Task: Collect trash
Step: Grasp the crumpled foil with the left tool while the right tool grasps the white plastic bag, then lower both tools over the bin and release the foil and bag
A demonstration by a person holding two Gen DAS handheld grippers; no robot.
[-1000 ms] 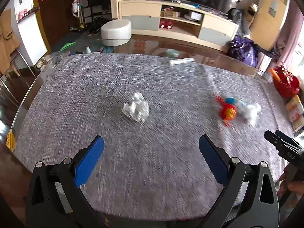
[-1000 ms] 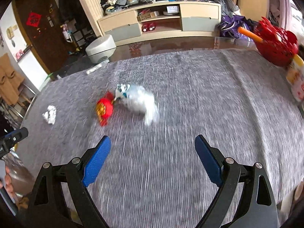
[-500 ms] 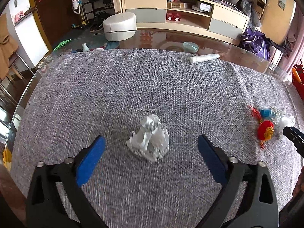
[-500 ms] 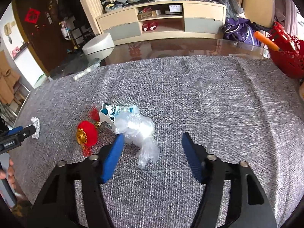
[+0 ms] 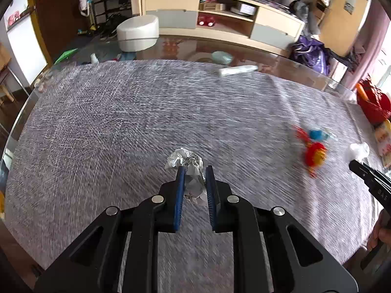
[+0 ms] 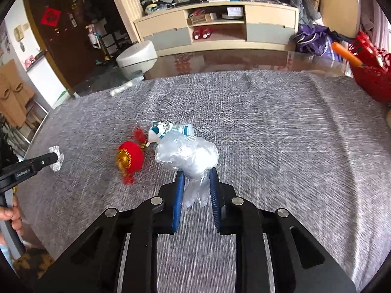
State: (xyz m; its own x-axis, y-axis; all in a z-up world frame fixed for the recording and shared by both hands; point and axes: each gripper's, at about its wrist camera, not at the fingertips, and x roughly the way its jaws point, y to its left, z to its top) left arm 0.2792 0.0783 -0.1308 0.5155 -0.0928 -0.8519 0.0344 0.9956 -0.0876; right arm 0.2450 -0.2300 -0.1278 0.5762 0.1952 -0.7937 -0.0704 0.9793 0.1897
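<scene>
A crumpled paper ball (image 5: 187,162) is pinched between the closing jaws of the left gripper (image 5: 194,171), low over the grey-clothed worktop (image 5: 122,122). A clear plastic bag (image 6: 188,156) is squeezed between the closing jaws of the right gripper (image 6: 195,174), just beside a red ornament (image 6: 129,158).

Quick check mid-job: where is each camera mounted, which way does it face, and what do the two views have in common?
Left wrist: on the left gripper, looking down along its fingers, closing on crumpled paper; the right gripper shows at right.
Right wrist: on the right gripper, looking down along its fingers, closing on a plastic bag; the left gripper and a hand show at left.
Shared: grey tablecloth, red ornament, TV cabinet.
</scene>
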